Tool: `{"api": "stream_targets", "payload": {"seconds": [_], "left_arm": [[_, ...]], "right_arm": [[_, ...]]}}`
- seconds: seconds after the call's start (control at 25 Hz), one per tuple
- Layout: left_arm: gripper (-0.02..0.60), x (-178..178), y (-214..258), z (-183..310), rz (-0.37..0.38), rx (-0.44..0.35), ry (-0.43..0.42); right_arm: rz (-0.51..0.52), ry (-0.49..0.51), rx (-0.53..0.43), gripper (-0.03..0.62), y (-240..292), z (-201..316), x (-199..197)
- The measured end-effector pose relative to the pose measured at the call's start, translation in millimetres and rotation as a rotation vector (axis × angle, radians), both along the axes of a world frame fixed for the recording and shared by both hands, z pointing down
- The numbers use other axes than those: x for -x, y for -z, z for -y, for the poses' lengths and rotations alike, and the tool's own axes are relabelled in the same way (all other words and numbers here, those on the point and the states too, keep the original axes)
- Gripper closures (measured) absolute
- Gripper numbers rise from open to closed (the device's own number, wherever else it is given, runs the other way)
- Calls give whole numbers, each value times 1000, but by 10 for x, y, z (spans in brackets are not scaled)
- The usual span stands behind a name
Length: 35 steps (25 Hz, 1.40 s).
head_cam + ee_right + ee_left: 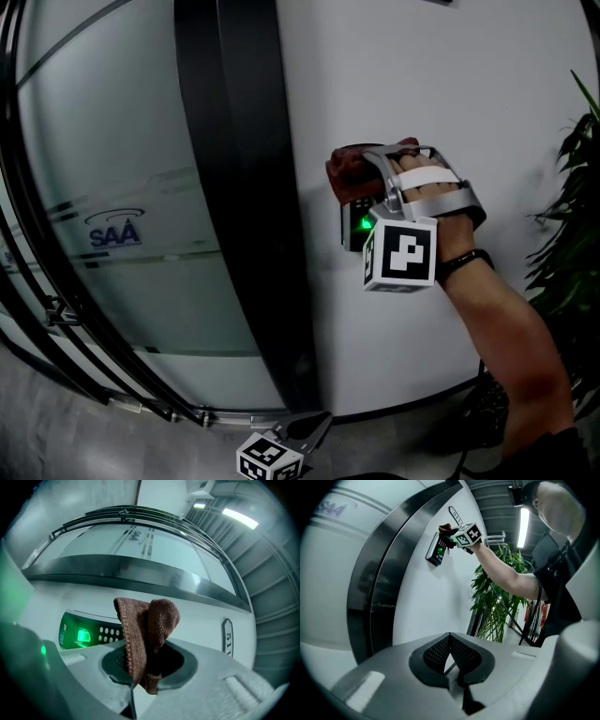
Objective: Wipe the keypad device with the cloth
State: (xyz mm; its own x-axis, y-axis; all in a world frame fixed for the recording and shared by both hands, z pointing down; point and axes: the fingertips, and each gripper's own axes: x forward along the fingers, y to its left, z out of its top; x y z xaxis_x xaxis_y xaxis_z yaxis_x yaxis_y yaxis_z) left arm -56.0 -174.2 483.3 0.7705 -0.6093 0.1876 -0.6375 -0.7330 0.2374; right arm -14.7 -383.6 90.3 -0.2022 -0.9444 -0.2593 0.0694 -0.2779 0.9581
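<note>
Glowing green at its sensor window, the keypad device (89,634) is mounted on the white wall (422,84). It sits at the left middle of the right gripper view and just right of centre in the head view, beside a dark door frame (244,187). The brown cloth (147,630) stands folded in front of the device's button end. The jaws of the right gripper (140,679) are clamped on its lower edge, and the free fold rises above them. Whether the cloth touches the device face I cannot tell — the head view only shows it bunched at the device's top edge.

To wipe well, I judge that the loose fold, not the hard jaw tips, should meet the face. Press lightly so the pile flattens, then draw along the length of the device, over the buttons toward the lit sensor, in overlapping strokes. Light pressure matters — the buttons could be triggered, and since the cloth is gripped at one edge only, it may drag out.

The left gripper (450,660) hangs low at the bottom of the head view, jaws closed on nothing, well apart from the device. A leafy plant (497,602) stands at the right of its view.
</note>
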Motion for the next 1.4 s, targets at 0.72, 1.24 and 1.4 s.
{"api": "stream_targets", "payload": {"seconds": [0.72,1.24,1.4], "left_arm": [[565,-27,-30,-17,-3,13,-4],[565,-62,7,-81,3,8,-14],[565,-64,10,-93,3,8,-15]], "right_arm": [[103,84,71,540,-584,-38,-51],[129,92,185,540,-1054,-49,-60],[107,82,211,540,-1284,-23,-56]]}}
